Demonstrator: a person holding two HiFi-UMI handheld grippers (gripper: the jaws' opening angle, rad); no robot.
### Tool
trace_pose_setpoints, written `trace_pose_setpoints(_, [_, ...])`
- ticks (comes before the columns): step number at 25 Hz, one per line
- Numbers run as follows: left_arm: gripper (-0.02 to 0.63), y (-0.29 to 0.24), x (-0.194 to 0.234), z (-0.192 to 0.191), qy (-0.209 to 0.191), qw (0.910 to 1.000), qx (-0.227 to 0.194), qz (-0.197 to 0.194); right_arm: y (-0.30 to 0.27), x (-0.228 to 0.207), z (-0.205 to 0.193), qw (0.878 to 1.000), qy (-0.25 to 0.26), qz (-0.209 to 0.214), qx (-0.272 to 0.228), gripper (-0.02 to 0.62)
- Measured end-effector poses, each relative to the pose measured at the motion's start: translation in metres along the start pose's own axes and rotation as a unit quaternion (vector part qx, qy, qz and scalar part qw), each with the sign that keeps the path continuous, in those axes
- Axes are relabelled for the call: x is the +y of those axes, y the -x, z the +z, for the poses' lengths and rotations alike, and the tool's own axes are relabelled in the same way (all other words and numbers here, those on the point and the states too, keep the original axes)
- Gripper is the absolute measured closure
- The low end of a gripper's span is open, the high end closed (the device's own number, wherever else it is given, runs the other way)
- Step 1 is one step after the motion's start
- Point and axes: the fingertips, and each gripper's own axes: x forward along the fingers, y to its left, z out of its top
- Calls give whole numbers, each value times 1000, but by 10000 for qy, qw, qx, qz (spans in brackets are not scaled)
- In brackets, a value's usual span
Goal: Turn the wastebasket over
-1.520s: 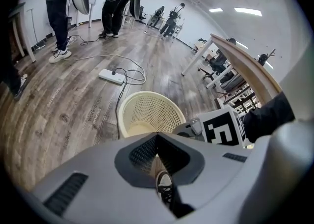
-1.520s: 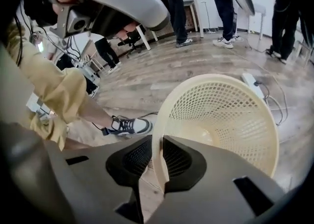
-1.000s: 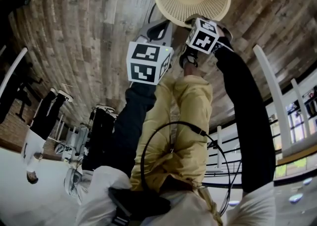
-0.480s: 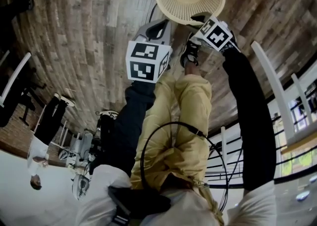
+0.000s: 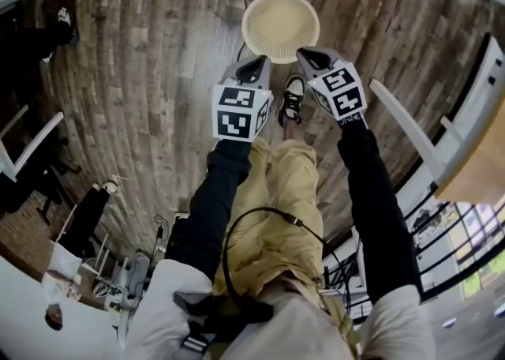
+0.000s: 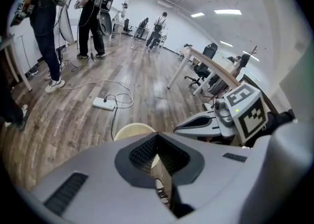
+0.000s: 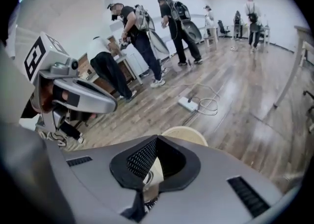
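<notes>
The beige mesh wastebasket point(image 5: 280, 25) stands on the wooden floor with its open mouth up, ahead of my feet. It shows past the jaws in the left gripper view point(image 6: 131, 130) and the right gripper view point(image 7: 189, 133). My left gripper point(image 5: 254, 61) hangs above and short of its near rim, jaws shut point(image 6: 156, 135), holding nothing. My right gripper point(image 5: 309, 54) hovers beside it over the basket's near right edge. Its jaws have just been closing and now stand shut point(image 7: 157, 138) with nothing between them. Neither gripper touches the basket.
A white power strip point(image 6: 104, 102) with a looping cable lies on the floor beyond the basket. Several people stand further off point(image 6: 93, 14). A long desk with chairs point(image 6: 216, 70) is at the right. My own shoe point(image 5: 293, 98) is just behind the basket.
Both grippers have risen away from the basket, which now looks smaller and farther below. The right gripper, earlier at the basket's near rim, has come off it and rolled.
</notes>
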Motion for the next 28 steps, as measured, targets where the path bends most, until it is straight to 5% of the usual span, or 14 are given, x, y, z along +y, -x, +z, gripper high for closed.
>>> trace_pose_setpoints(8, [604, 105, -77, 114, -698, 9925, -993, -141, 167, 37, 129, 9819, -367, -989, -1575, 575])
trace_pose_setpoints(16, [604, 231, -142, 188, -1207, 9737, -1932, -75, 318, 95, 219, 9504, 172, -1820, -2518, 574])
trace_pose_setpoints(28, [604, 381, -214, 237, -1330, 9412, -3106, 56, 484, 181, 272, 8967, 570, -2177, -3811, 574])
